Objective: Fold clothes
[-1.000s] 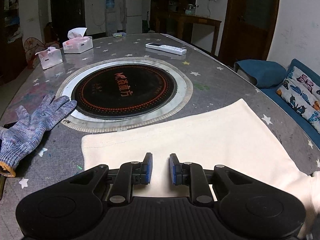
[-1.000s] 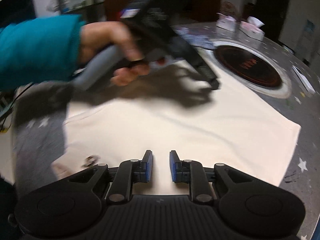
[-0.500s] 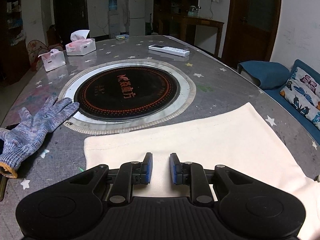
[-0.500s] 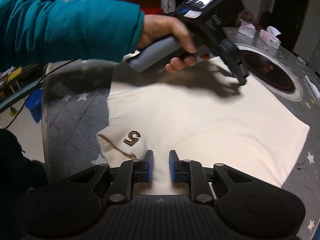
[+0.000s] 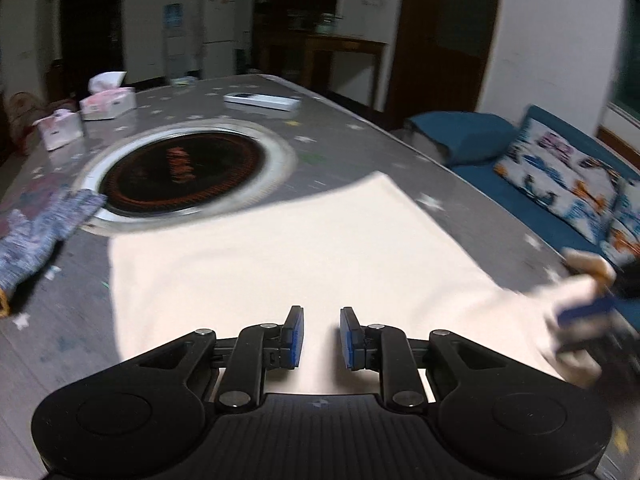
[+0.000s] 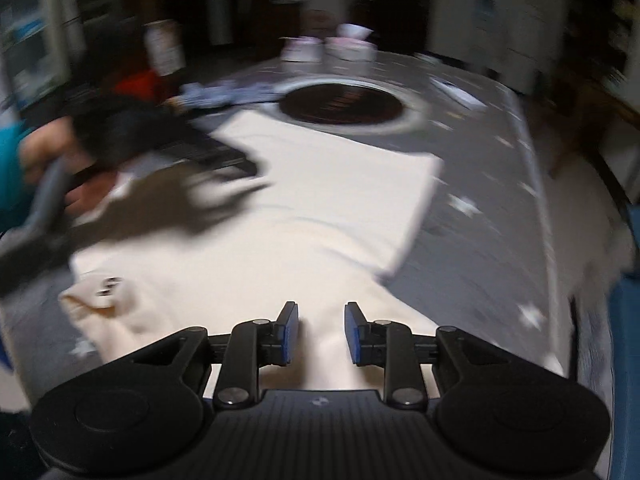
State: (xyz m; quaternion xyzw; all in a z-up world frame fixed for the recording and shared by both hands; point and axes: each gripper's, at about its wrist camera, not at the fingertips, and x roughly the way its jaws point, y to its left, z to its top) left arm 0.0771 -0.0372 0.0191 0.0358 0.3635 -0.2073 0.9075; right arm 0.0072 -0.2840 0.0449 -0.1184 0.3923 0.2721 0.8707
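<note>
A cream garment lies spread flat across the near part of a grey star-patterned table, its far edge just short of the round black hob sunk into the tabletop at about eleven o'clock from it; in the right wrist view a folded corner with a dark embroidered mark sits at nine o'clock of the gripper, blurred; the left gripper hangs over the cloth's near edge, its blue pads a narrow gap apart with nothing pinched between them; the right gripper also hovers above the cloth, its jaws having just been opening, a slim gap between the pads and only fabric below them, not gripped; at nine o'clock in the right wrist view a hand in a teal sleeve holds the other tool's grey handle; a blue knitted glove lies at nine o'clock of the garment; two pink tissue boxes and a white remote sit beyond the hob; a blue sofa with a patterned cushion stands at three o'clock.
</note>
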